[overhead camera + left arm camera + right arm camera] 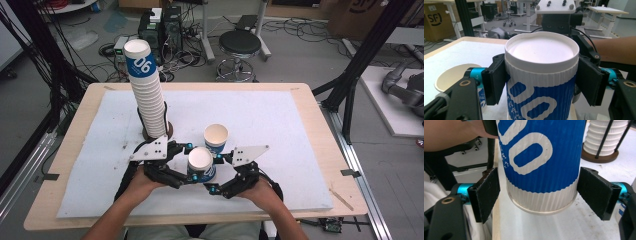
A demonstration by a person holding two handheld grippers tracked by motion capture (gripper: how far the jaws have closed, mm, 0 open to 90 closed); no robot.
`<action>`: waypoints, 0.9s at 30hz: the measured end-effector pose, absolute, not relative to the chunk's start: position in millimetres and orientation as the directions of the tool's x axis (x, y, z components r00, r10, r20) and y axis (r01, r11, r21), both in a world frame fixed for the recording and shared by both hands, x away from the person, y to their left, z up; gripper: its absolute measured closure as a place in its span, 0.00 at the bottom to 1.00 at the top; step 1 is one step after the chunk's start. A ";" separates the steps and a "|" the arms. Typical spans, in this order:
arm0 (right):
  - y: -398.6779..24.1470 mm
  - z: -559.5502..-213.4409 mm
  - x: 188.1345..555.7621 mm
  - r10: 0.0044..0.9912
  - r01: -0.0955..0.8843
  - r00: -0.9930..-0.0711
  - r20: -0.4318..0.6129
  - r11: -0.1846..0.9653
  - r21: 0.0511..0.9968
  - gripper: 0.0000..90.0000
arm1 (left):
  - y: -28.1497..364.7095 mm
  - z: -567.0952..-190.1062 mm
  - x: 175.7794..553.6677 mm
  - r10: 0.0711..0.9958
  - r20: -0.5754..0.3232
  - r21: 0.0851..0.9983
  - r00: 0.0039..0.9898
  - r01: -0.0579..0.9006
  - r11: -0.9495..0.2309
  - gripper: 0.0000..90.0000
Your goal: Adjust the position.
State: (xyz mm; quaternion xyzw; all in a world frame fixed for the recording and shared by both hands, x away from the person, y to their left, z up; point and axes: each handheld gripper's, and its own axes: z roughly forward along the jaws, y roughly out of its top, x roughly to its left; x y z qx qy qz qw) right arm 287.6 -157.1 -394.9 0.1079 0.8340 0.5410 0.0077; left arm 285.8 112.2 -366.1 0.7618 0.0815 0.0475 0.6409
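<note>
Fingers of the left gripper (192,167) clench the upright blue-and-white ribbed paper cup (201,164) below its rim, mouth up, near the counter's (320,130) front edge, raised off the white mat (280,115). The right gripper (216,172) brackets its base, fingers (486,193) released and apart from it. A second empty paper cup (216,138) stands just behind, a tall stack of cups (147,95) to its left; open mat lies right.

Black stool (240,45) beyond table; computer towers (161,27), cables on floor; cardboard box (434,21).
</note>
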 end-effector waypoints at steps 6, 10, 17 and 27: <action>-162.5 -392.7 288.1 0.170 0.152 -0.981 0.092 0.380 0.913 0.33 | 112.7 -363.2 284.2 0.174 -0.027 0.987 0.984 0.054 -0.153 0.34; -163.5 -391.7 287.4 0.160 0.142 -0.983 0.086 0.379 0.914 0.37 | 112.8 -362.9 283.5 0.170 -0.024 0.988 0.985 0.050 -0.147 0.34; -166.0 -389.5 287.6 0.164 0.144 -0.983 0.086 0.385 0.912 0.42 | 114.6 -363.8 284.6 0.173 -0.032 0.988 0.984 0.056 -0.140 0.34; -166.7 -388.4 286.6 0.164 0.132 -0.984 0.073 0.391 0.911 0.46 | 114.4 -364.0 284.0 0.172 -0.025 0.989 0.985 0.049 -0.139 0.35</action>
